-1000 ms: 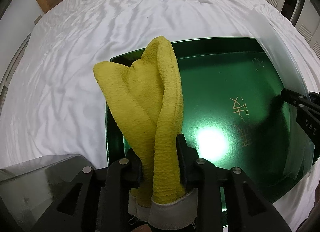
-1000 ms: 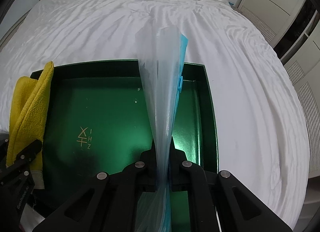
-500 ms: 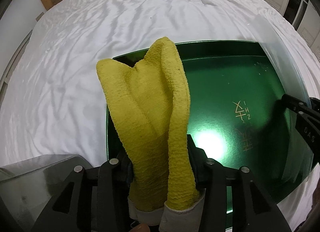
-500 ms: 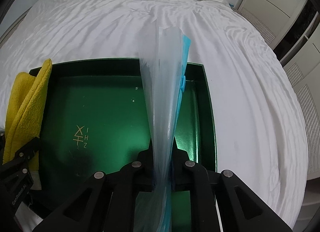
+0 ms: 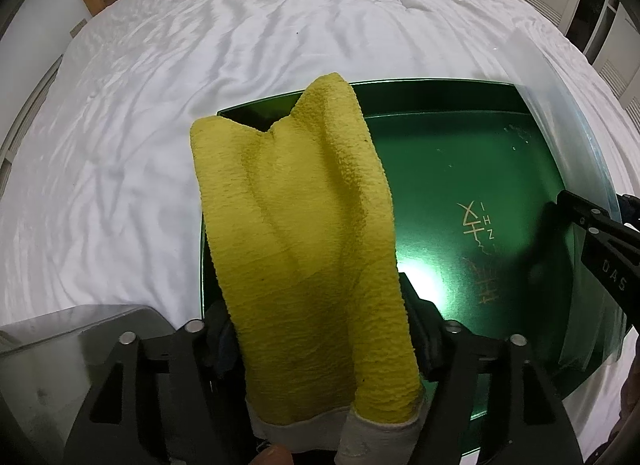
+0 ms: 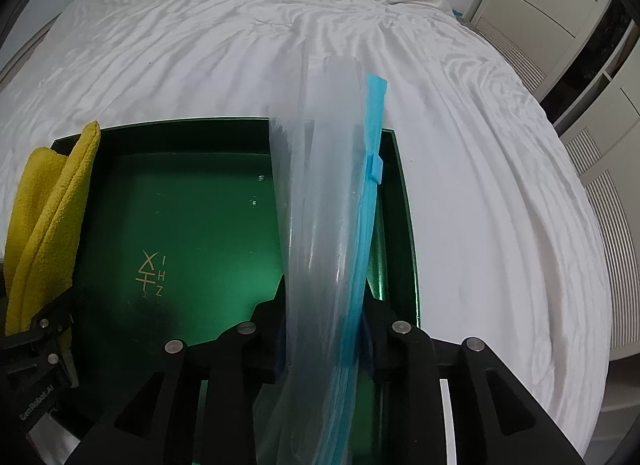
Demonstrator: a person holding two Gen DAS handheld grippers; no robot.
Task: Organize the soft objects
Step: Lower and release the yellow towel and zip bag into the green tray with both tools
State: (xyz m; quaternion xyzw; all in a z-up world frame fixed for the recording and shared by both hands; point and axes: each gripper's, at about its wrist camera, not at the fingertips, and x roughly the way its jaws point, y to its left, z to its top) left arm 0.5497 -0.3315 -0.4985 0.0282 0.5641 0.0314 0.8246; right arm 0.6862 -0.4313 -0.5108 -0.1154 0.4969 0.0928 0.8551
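The left tongs (image 5: 320,329) are closed around a yellow towel (image 5: 304,241) with a white hem, which stands up between the two jaws and droops forward over the near left part of a green tray (image 5: 460,169). The tray lies on a bed (image 5: 200,65) covered by a rumpled white sheet, and gold lettering (image 5: 476,225) marks its floor. At the tray's right edge, the right tongs (image 5: 600,233) reach in, gripping a clear plastic bag (image 5: 576,137) that arcs upward.
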